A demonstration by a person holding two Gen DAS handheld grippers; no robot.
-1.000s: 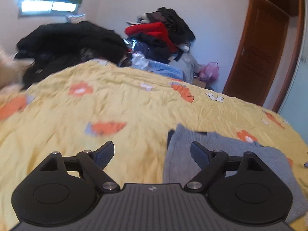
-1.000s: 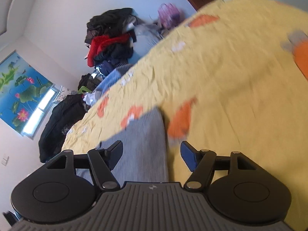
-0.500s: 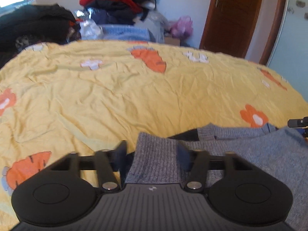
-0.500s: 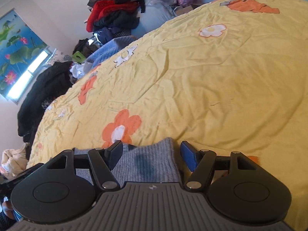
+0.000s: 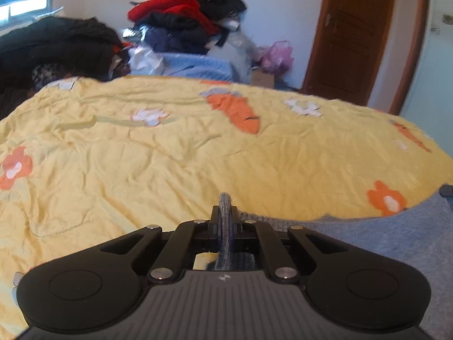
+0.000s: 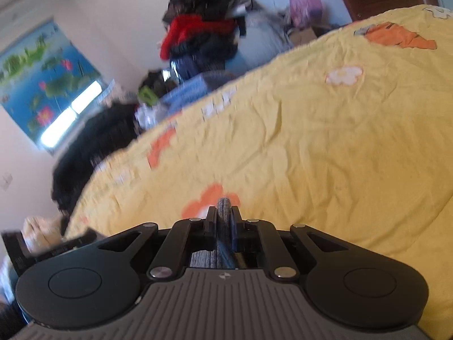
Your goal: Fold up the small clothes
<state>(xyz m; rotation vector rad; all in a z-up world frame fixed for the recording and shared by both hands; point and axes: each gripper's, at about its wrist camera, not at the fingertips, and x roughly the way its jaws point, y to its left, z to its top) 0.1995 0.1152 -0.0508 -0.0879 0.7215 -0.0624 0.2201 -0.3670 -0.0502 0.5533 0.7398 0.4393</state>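
A yellow floral bedspread (image 5: 170, 155) covers the bed. The left gripper (image 5: 225, 212) has just closed its jaws on a corner of the grey knit garment (image 5: 368, 235) (lying flat at the near edge); the right gripper (image 6: 223, 212) has just pinched another grey fold.

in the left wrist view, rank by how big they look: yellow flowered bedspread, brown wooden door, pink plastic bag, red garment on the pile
1. Yellow flowered bedspread, by far the largest.
2. Brown wooden door.
3. Red garment on the clothes pile.
4. Pink plastic bag, smallest.

The bedspread lies nearest the camera, which inflates it; the red garment and the bag are closer in size.
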